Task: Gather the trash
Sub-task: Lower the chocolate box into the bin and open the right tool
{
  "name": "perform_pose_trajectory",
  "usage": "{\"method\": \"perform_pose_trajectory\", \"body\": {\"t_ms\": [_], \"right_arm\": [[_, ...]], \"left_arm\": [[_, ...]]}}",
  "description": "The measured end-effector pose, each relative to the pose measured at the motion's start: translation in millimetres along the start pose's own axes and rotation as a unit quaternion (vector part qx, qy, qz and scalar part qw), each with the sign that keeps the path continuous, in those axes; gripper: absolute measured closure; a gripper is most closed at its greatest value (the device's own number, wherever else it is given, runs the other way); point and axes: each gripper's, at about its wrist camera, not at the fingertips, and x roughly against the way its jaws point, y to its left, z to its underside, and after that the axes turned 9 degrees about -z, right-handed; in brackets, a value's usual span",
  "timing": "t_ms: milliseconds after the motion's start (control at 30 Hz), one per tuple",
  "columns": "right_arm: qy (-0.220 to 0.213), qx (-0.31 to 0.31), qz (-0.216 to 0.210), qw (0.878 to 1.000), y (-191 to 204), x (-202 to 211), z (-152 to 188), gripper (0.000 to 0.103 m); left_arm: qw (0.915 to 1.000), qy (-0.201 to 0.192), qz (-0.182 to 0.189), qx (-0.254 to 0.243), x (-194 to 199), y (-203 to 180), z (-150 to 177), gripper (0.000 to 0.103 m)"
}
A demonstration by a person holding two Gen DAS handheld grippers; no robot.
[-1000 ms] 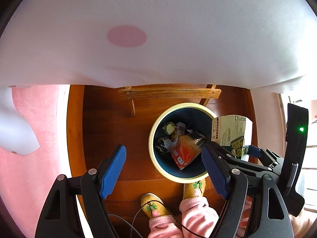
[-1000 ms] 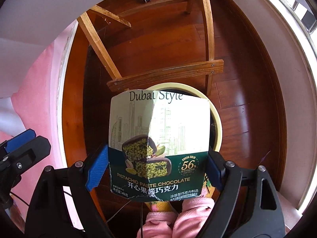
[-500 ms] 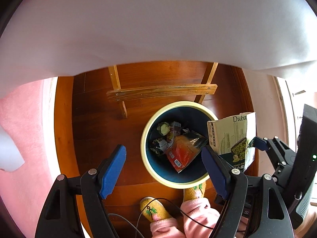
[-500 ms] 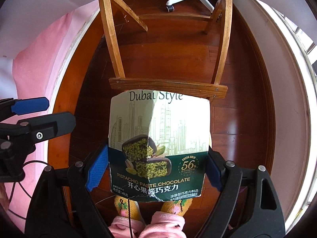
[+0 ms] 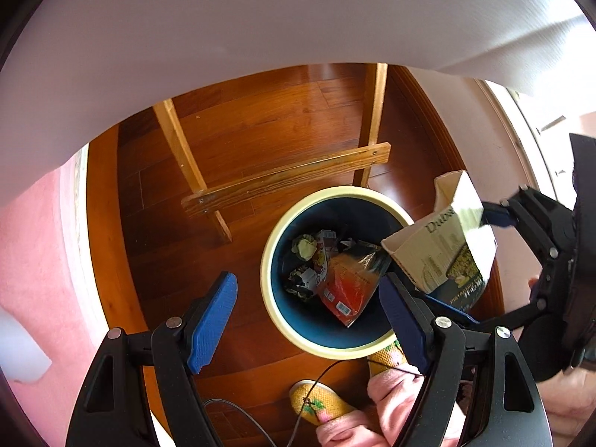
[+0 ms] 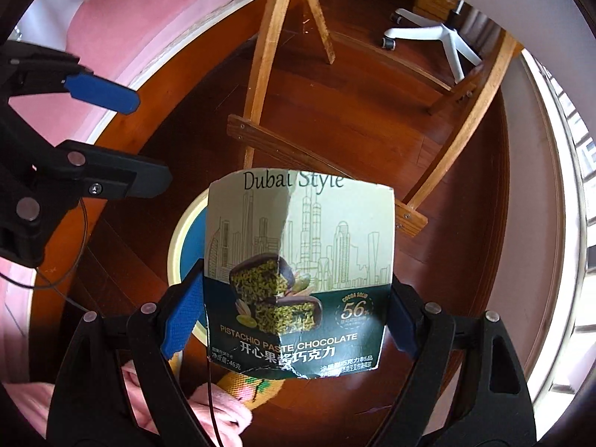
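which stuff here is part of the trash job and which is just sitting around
Part of the job:
- chocolate box, clamped in the right gripper
- trash bin
- orange wrapper and other litter inside it
- left gripper, open and holding nothing

Just there:
- wooden table legs
- white office chair base
- wood floor

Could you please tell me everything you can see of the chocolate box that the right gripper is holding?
The chocolate box is a flattened, creased cardboard carton, pale with a skyline drawing above and dark green below. It reads "Dubai Style" and "Pistachio Paste Chocolate", with pictured chocolate pieces and a "56" badge. Its top end is open. The right gripper clamps its lower sides, holding it tilted in the air at the right rim of the bin, not yet inside.
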Motion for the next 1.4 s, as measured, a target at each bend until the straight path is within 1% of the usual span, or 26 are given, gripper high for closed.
{"method": "perform_pose_trajectory", "body": {"t_ms": [167,333,600,733,933,1100,1200,1300,1400], "right_arm": [[0.0,0.044,-0.004,0.999,1.8,-6.5,-4.1,0.02],[0.007,0.086,-0.011,0.996,10.6,-13.7,-3.6,0.02],[0.012,0.127,-0.029,0.991,28.1,-15.4,7.3,0.02],[0.011,0.125,-0.03,0.992,31.3,-17.1,8.3,0.02],[0.006,0.099,-0.027,0.995,27.7,-14.2,7.8,0.02],[0.003,0.11,-0.027,0.994,33.6,-8.2,14.0,0.02],[-0.003,0.113,-0.028,0.993,36.7,-4.6,15.7,0.02],[-0.011,0.113,-0.03,0.993,39.1,-0.2,15.4,0.02],[-0.026,0.116,-0.034,0.992,43.1,7.9,14.4,0.02]], "left_arm": [[0.999,-0.008,0.022,-0.038,-4.2,-11.2,2.0,0.023],[0.9966,-0.013,0.034,-0.074,-9.3,-26.9,3.8,0.023],[0.9944,-0.011,0.016,-0.104,-23.8,-42.1,2.5,0.023],[0.9937,-0.004,0.005,-0.112,-32.4,-42.7,2.4,0.023],[0.9944,0.003,-0.003,-0.105,-34.6,-34.0,2.9,0.023],[0.9948,-0.009,0.019,-0.1,-23.4,-30.2,2.7,0.023],[0.9939,-0.016,0.024,-0.106,-19.4,-34.6,1.9,0.023],[0.9935,-0.016,0.013,-0.112,-21.1,-42.7,1.8,0.023],[0.9941,-0.006,-0.004,-0.108,-29.3,-47.0,1.0,0.023]]}}
